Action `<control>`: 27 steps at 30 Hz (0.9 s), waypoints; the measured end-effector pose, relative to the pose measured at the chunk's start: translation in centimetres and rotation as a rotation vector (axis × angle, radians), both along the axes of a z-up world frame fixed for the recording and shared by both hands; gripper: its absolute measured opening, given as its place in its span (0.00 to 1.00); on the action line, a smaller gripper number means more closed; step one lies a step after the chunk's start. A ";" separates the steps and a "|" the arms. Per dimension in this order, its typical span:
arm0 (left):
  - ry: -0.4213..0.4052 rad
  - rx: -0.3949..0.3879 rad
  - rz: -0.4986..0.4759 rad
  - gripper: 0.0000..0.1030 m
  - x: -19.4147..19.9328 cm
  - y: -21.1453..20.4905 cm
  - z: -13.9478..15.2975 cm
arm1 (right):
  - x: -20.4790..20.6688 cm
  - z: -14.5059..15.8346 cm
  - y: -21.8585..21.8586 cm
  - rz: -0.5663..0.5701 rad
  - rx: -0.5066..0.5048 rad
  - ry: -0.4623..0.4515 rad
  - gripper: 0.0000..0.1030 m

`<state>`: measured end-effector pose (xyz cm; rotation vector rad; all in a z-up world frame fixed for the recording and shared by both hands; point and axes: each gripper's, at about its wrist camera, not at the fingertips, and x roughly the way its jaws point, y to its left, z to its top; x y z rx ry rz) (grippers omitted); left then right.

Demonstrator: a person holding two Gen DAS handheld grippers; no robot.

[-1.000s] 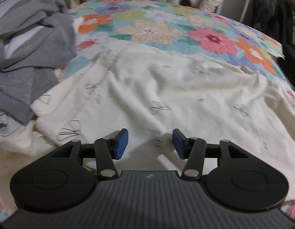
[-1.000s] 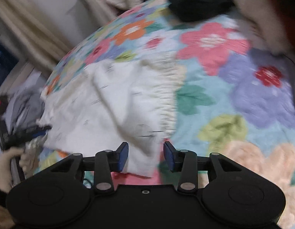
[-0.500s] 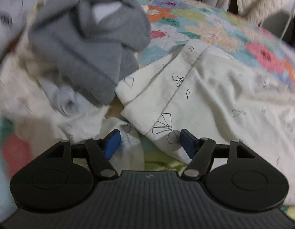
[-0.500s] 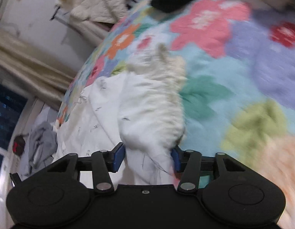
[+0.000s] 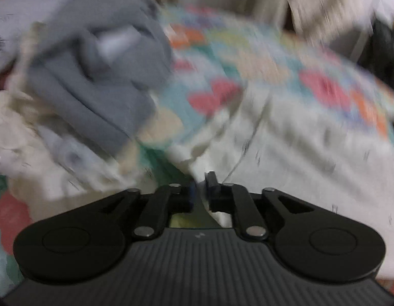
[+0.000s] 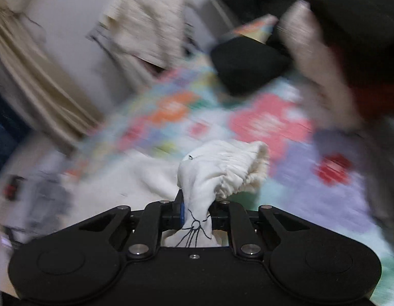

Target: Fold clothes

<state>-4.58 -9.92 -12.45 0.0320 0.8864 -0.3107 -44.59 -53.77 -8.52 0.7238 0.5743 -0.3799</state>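
A cream garment with small black bow prints (image 5: 311, 153) lies spread over the floral bedspread (image 5: 248, 58). My left gripper (image 5: 200, 191) is shut on a corner of this cream garment at its near left edge. In the right wrist view, my right gripper (image 6: 196, 213) is shut on the gathered, ruffled waistband end of the same cream garment (image 6: 222, 170), which bunches up between the fingers and rises off the bed. Both views are motion-blurred.
A heap of grey clothes (image 5: 100, 76) and pale laundry (image 5: 23, 132) sits at the left of the bed. A black garment (image 6: 245, 63) and a dark red-trimmed one (image 6: 357, 58) lie at the far right. Cream curtains (image 6: 44, 84) hang behind.
Both grippers went from open to shut on the cream garment. The left took hold of its near corner, the right closed on the ruffled waistband and lifted it.
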 end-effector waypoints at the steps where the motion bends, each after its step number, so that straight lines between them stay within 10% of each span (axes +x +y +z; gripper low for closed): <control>1: -0.008 0.025 0.007 0.24 -0.1 -0.3 -0.1 | -0.3 -1.0 -0.3 -0.024 0.031 0.005 0.15; 8: -0.216 -0.125 -0.017 0.31 -1.0 -0.3 4.0 | 0.1 -1.0 -0.9 -0.038 0.045 -0.036 0.16; 11: -0.167 -0.274 -0.114 0.32 -0.8 -2.2 3.2 | 0.7 1.0 -0.8 -0.035 0.055 -0.102 0.16; 15: -0.045 -0.214 -0.208 0.32 -1.3 -6.4 -0.2 | 3.7 4.6 0.7 0.028 0.032 -0.176 0.17; 22: 0.083 -0.320 -0.139 0.34 0.2 -4.0 0.0 | 17.4 7.6 6.6 0.334 0.003 -0.207 0.18; 27: -0.003 -0.319 -0.129 0.46 1.9 -0.9 4.4 | 27.8 8.3 15.2 0.658 0.011 -0.193 0.22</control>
